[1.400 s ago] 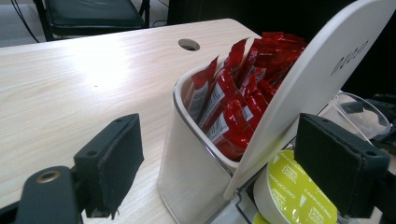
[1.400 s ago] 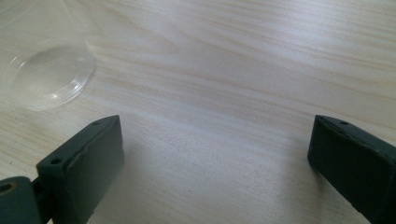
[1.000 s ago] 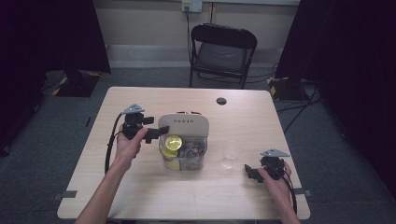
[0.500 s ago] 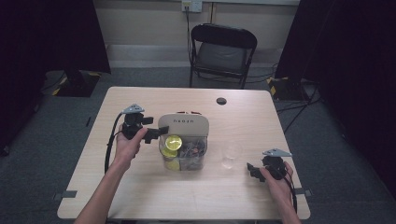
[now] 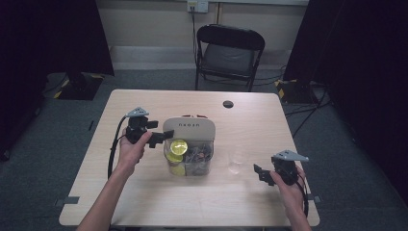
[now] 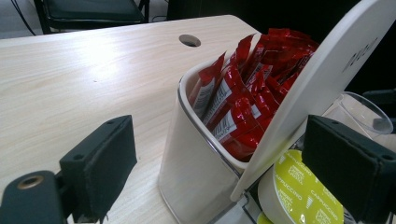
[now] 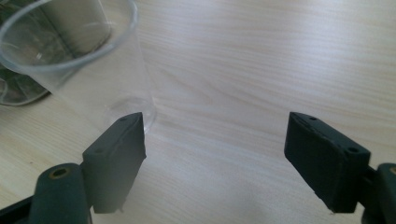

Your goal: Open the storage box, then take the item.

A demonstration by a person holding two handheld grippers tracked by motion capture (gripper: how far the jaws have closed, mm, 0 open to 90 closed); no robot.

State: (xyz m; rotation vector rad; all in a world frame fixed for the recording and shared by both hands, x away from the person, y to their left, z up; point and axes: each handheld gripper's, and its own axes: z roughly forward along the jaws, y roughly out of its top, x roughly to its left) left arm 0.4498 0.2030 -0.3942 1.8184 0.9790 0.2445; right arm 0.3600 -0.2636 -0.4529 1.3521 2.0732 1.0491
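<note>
Light wooden table [image 5: 144,202], person's forearms come in from the near edge, one black two-jaw gripper in each hand.

Left gripper [image 5: 161,138]: jaws spread wide, nothing clamped. It sits at the left side of the cream-fronted clear plastic organiser box [image 5: 188,147] at table centre. In the left gripper view its jaws straddle the box's corner: the left pad is off over bare table, the right pad is close against the yellow-green round coffee capsule [image 6: 306,193] printed "CAPPUCCINO" in the clear front section. Cannot tell if the pad touches it.

Box's rear cream compartment is packed with upright red foil sachets [image 6: 247,100]. From the high view the front section holds the yellow capsules [image 5: 178,147] on the left and darker items on the right, too small to identify.

Clear plastic cup [image 5: 237,161] stands upright just right of the box, apart from it.

Right gripper [image 5: 262,174]: jaws apart, empty, low over the table near the right front edge, pointed toward the cup. In the right gripper view the cup [image 7: 79,65] sits beyond the left jaw tip, not between the jaws.

Round black grommet hole [image 5: 228,104] is near the table's far edge. Black folding chair [image 5: 230,55] is behind the table.
</note>
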